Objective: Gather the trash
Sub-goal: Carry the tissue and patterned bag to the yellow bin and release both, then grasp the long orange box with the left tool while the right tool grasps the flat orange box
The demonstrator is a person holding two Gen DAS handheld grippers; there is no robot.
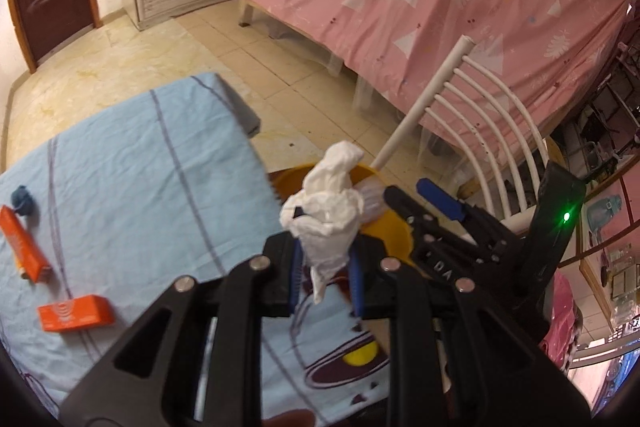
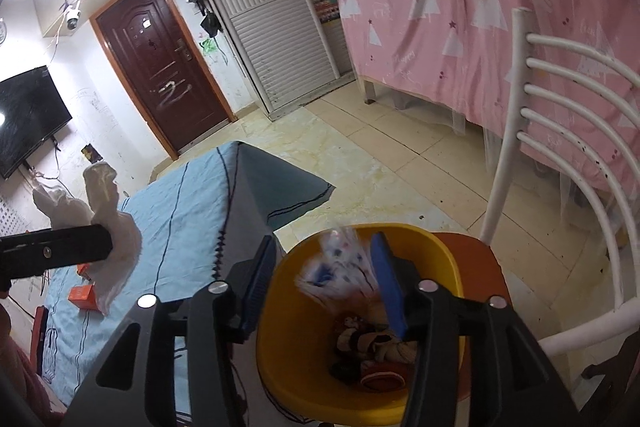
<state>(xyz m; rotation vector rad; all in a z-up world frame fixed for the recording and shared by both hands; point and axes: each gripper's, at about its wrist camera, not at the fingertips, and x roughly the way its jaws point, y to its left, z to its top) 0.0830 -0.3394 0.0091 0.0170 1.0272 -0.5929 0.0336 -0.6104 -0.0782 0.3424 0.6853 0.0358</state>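
While your left claw [image 1: 326, 269] pinches a crumpled white tissue [image 1: 326, 211] beside the round yellow plastic bin [image 2: 436, 251], your right claw [image 2: 320, 283] stands open above that bin. A blurred patterned wrapper [image 2: 340, 267] sits loose between its blue pads [image 2: 386, 279], over the trash inside.

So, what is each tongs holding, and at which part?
Left tongs grip the crumpled white tissue at its lower end. Right tongs stand open above the yellow bin; a blurred wrapper lies between, ungripped.

Beige tiled floor [image 2: 400, 155], brown door [image 2: 160, 67], pink curtain [image 2: 460, 7].
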